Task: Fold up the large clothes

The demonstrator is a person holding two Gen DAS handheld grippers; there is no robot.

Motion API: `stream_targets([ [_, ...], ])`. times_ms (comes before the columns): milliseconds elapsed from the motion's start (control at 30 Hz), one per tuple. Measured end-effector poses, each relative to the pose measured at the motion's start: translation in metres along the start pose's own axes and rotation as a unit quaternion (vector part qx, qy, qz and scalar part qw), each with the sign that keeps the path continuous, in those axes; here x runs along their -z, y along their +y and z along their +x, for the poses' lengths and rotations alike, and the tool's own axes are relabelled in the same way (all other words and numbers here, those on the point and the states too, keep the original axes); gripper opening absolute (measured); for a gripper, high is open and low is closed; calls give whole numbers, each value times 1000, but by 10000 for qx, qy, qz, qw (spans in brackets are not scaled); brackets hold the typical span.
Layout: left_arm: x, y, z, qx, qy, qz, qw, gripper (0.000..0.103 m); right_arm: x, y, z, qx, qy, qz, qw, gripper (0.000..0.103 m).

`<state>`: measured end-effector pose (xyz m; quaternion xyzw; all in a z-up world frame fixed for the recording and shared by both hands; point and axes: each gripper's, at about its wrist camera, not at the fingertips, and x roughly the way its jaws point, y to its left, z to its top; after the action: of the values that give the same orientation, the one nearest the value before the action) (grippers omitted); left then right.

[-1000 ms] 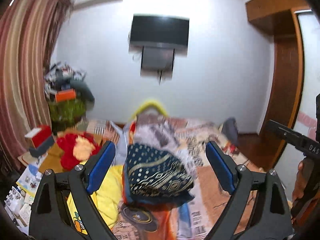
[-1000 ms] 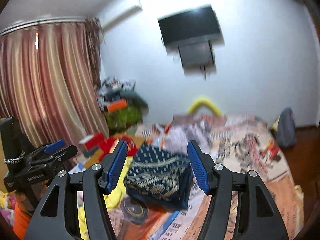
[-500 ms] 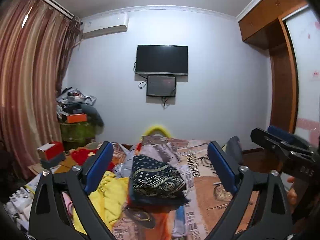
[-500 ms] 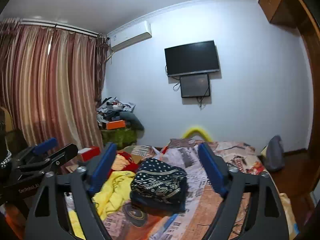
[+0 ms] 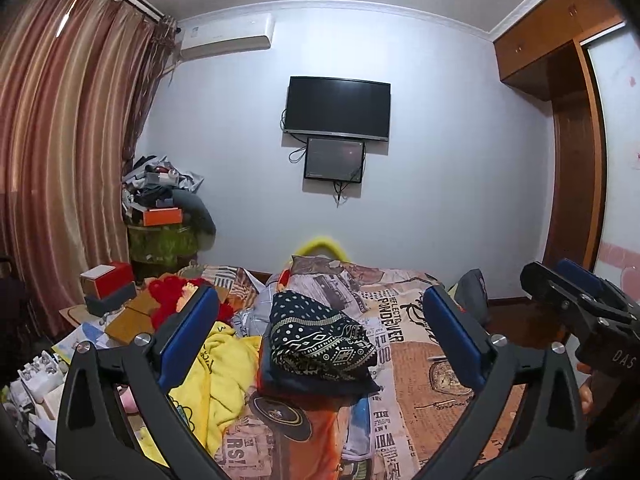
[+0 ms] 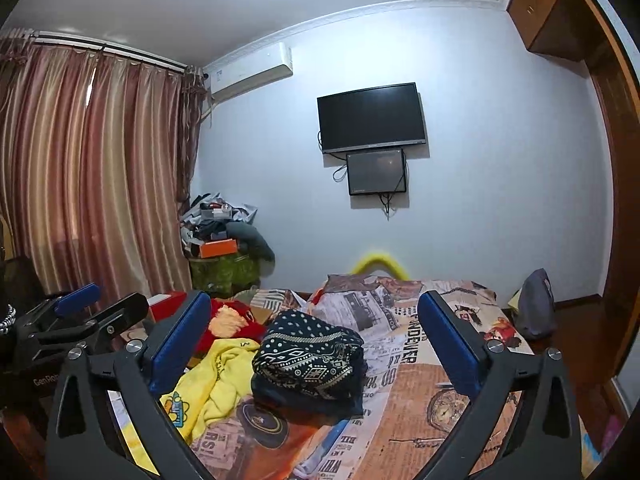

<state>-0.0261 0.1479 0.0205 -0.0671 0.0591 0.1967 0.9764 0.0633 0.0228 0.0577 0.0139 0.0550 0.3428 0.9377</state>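
Both my left gripper and right gripper have just been opening; jaws wide, nothing between them. The folded patterned cloth sits on the bed straight ahead, yellow garment just left, nearer my left hand.

Bare bedspread right of folded garment

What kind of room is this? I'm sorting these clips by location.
Most likely a home bedroom: a bed with a printed cover holds a folded dark patterned garment and a loose yellow one. A TV hangs on the wall, and curtains cover the window side.
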Motion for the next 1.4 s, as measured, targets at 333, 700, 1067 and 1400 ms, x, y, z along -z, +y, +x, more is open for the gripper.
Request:
stream_targets([
  [333,3,-1,2,-38,55,34,10000,102,11,-3,-4,16,132,76,9999,102],
  [700,6,-1,7,-48,155,41,9999,102,9,-5,-4,28,260,143,9996,102],
  [1067,6,0,11,-15,169,73,9998,103,9,-7,-4,47,273,162,9995,102],
  [1400,7,1,11,1,183,80,9998,103,8,-7,-4,40,293,167,9994,102],
])
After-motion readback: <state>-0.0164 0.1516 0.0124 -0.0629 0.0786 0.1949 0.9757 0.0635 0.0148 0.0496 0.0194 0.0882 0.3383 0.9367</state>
